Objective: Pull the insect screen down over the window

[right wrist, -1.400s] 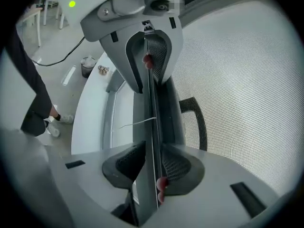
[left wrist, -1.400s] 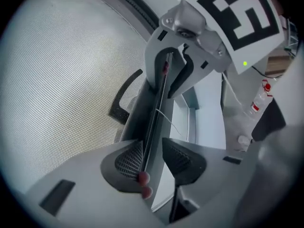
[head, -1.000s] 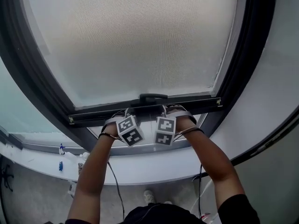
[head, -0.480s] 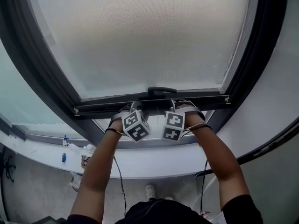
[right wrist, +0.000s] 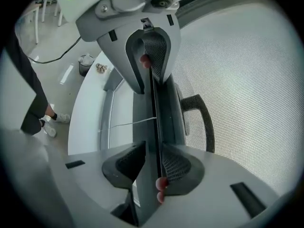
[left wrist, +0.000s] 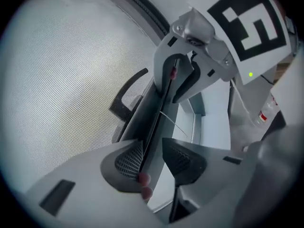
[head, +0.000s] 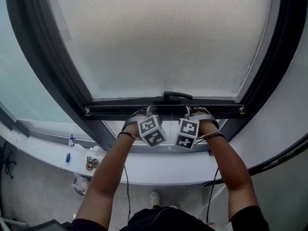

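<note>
As each pair of jaws is closed on the bottom bar (head: 110, 111) of the insect screen, the pull looks well under way but not finished. The left hand-held gripper (head: 143, 111) and the right hand-held gripper (head: 196, 110) pinch that bar side by side, jaws at a middling width with the bar filling them. Just beyond and between the 2 sits the black handle (head: 177, 96), untouched. Past the bar, the mesh (head: 163, 37) already covers most of the opening inside the dark window frame (head: 53, 71). Nearer than the hand-held grippers, a strip of bare glass (head: 113, 127) shows above the lower rail (head: 159, 149), so I judge a last short stretch down is left. Farther below runs a white sill (head: 159, 174), with small bottles (head: 70, 141) off to the left hand-held gripper's side, then a grey floor (head: 38, 191).
</note>
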`<action>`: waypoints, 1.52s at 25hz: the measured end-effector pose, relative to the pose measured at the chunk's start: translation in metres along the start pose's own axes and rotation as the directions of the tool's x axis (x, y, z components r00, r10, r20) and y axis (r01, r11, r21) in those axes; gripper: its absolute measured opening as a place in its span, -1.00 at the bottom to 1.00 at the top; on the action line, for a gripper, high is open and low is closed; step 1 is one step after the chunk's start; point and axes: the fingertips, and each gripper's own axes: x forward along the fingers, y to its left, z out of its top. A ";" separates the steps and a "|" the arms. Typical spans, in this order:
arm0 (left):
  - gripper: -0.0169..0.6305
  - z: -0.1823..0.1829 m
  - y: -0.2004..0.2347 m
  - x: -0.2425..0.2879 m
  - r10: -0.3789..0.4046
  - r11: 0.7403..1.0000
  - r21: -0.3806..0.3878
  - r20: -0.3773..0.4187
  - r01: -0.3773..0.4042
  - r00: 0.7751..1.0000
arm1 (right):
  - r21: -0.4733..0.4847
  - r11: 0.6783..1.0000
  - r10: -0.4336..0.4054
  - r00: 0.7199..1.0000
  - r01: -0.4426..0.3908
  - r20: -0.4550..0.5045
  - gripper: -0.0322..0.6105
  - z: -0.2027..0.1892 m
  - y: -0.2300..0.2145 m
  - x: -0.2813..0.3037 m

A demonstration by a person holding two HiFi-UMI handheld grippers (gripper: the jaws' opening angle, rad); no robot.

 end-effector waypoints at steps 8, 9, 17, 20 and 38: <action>-0.57 -0.002 0.006 0.005 0.037 0.997 0.065 0.010 -0.038 0.999 | -0.043 0.999 -0.017 0.999 0.015 -0.031 -0.57 0.000 -0.003 0.005; -0.58 -0.002 0.006 0.006 0.041 0.996 0.077 0.002 -0.041 0.999 | -0.044 0.999 -0.018 0.999 0.017 -0.030 -0.57 0.000 -0.003 0.006; -0.60 -0.002 0.005 0.007 0.028 0.994 0.103 0.003 -0.028 1.000 | -0.041 0.999 -0.023 0.999 0.021 -0.034 -0.57 0.000 -0.003 0.006; -0.60 -0.003 0.006 0.007 0.021 0.994 0.104 0.012 -0.022 1.000 | -0.021 1.000 -0.012 1.000 0.012 -0.009 -0.57 0.001 -0.004 0.006; -0.63 -0.005 0.003 0.002 0.052 0.987 0.153 -0.009 -0.050 0.999 | -0.027 0.999 -0.028 0.998 0.030 0.051 -0.44 -0.001 0.004 -0.001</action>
